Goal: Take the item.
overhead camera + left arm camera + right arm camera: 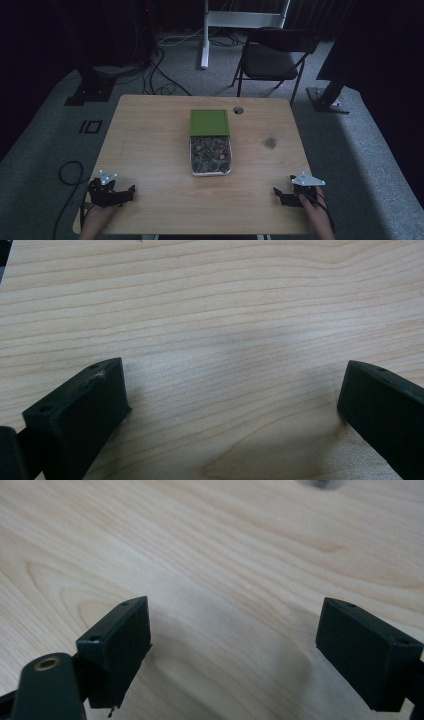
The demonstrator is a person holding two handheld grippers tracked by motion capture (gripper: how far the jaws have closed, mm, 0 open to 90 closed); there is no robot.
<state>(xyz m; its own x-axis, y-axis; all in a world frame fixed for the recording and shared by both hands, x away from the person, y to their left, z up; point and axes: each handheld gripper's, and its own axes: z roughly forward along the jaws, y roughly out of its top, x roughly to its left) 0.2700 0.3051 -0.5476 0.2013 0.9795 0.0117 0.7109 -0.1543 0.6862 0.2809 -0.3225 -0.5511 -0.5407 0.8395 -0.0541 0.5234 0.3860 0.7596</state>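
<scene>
I have both grippers low at the near edge of the worktop (150,125).

1. Left gripper (131,192): near the near-left corner, held by a hand (97,220). In the left gripper view (232,405) its jaws stand wide apart with bare wood between them. It has hold of nothing.

2. Right gripper (276,194): near the near-right corner, held by the other hand (315,215). In the right gripper view (232,640) its jaws are likewise spread wide over bare wood, with nothing between them.

3. Box (210,155): a clear container at the middle of the worktop, well apart from both grippers. It is packed with small dark and reddish items; I cannot tell what they are in this dim light.

4. Lid (209,122): green, lying flat and covering the far part of the box, so the near part is open.

5. Small object (270,143): a dark round item, possibly a coin, between the box and the right edge. It is blurred at the top edge of the right gripper view (320,483).
</scene>
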